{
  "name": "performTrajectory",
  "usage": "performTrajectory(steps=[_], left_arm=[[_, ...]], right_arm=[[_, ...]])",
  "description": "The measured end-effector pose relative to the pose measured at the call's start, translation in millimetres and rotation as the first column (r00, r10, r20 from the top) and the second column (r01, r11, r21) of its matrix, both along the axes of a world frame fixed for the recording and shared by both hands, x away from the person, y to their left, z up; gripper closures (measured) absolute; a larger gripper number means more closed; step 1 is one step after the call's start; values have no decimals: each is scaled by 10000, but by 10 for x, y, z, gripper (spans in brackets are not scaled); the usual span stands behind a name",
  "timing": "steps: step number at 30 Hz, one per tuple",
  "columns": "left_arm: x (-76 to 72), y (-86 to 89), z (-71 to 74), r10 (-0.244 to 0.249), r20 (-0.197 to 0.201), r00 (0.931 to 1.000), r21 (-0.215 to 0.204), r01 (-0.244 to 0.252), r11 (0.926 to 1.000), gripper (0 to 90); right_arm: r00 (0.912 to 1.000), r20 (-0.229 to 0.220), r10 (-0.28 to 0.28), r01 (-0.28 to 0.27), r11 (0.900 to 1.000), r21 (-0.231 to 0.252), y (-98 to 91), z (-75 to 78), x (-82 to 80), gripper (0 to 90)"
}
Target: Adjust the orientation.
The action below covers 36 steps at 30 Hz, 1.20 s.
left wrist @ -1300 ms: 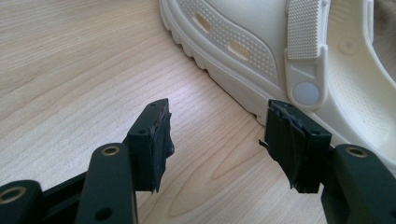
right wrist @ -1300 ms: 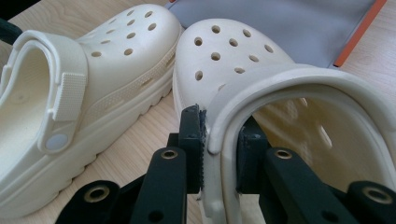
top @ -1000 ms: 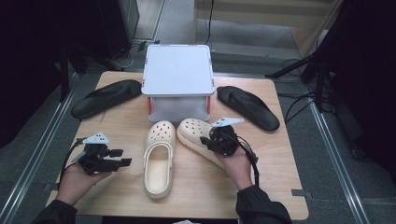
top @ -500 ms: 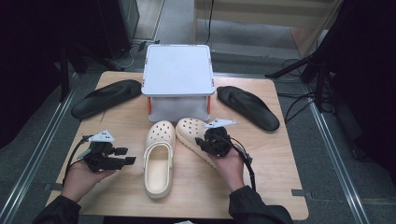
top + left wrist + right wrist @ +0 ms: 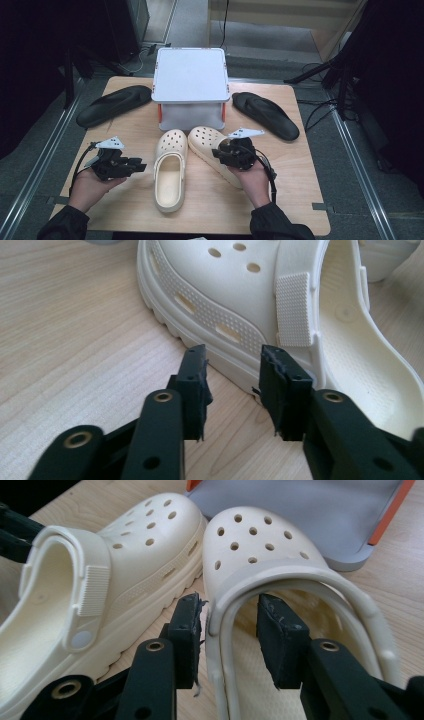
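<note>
High view: near the middle of the desk [image 5: 295, 190], toes toward the grey box [image 5: 190, 75] at the far edge, stand the left clog [image 5: 170, 170] and the right clog [image 5: 205, 140], touching at the toes. Toward the far left and far right corners lie two black soles [image 5: 114, 102] [image 5: 265, 114]. Beside the left clog, toward the desk's left edge, hovers the left gripper [image 5: 137, 165], pointing at the shoe. Over the heel end of the right clog sits the right gripper [image 5: 220, 152].

Left gripper view: has just been closing to a middling gap, with nothing between the jaws. Aims the left gripper [image 5: 232, 360] at the ribbed sole edge of the left clog [image 5: 225, 285], just short of it; cannot tell whether the tips touch. Reads as a narrowing ahead of a pinch on that side wall, not yet a grip.

Right gripper view: has just been opening, now about half wide. Straddles the side wall of the right clog [image 5: 255, 540] with the right gripper [image 5: 227, 605], one jaw outside, one inside the heel opening, pads clear of the wall on the inner side. Beside it stands the left clog [image 5: 150, 535], beyond both the box [image 5: 310, 515]. Looks like a let-go: right clog set in place on the desk, and attention probably passing to the left clog.
</note>
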<state>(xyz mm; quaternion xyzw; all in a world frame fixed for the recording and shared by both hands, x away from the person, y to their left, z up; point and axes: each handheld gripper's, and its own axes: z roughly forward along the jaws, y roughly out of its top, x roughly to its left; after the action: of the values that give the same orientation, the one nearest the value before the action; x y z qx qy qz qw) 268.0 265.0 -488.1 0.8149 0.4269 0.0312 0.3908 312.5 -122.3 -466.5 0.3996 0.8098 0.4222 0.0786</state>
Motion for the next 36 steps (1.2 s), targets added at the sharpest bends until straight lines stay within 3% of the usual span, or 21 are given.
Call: performTrajectory(steps=[4, 8, 12, 20, 26, 32, 36], left_arm=[[30, -4, 17, -44, 20, 10000, -79, 45, 10000, 731], [67, -34, 4, -171, -53, 9998, -89, 171, 9998, 802], [95, -67, -8, -252, -83, 9996, -5, 252, 9997, 840], [134, -88, -59, -101, -69, 9999, -35, 101, 9999, 847], [159, -136, -123, -144, -181, 9997, 263, 149, 9995, 870], [178, -150, -153, -42, -142, 9999, 307, 47, 9995, 877], [200, -150, -180, 61, -191, 9998, 408, -54, 9992, 877]], right_arm=[[9998, 203, 71, -81, 9988, 490, -135, 85, -57, 690], [9995, 320, 58, -80, 9976, 689, -289, 129, -65, 828], [9994, 326, -133, 105, 9963, 848, -468, 124, -14, 894], [9973, 366, -637, 611, 9958, 684, -656, 39, 182, 900], [9992, 329, -206, 204, 9998, 59, -613, -65, 369, 900], [9994, 319, 114, -115, 9999, 33, -607, -95, 520, 900], [9999, -44, 115, -116, 9999, -120, -613, -175, 604, 900]])
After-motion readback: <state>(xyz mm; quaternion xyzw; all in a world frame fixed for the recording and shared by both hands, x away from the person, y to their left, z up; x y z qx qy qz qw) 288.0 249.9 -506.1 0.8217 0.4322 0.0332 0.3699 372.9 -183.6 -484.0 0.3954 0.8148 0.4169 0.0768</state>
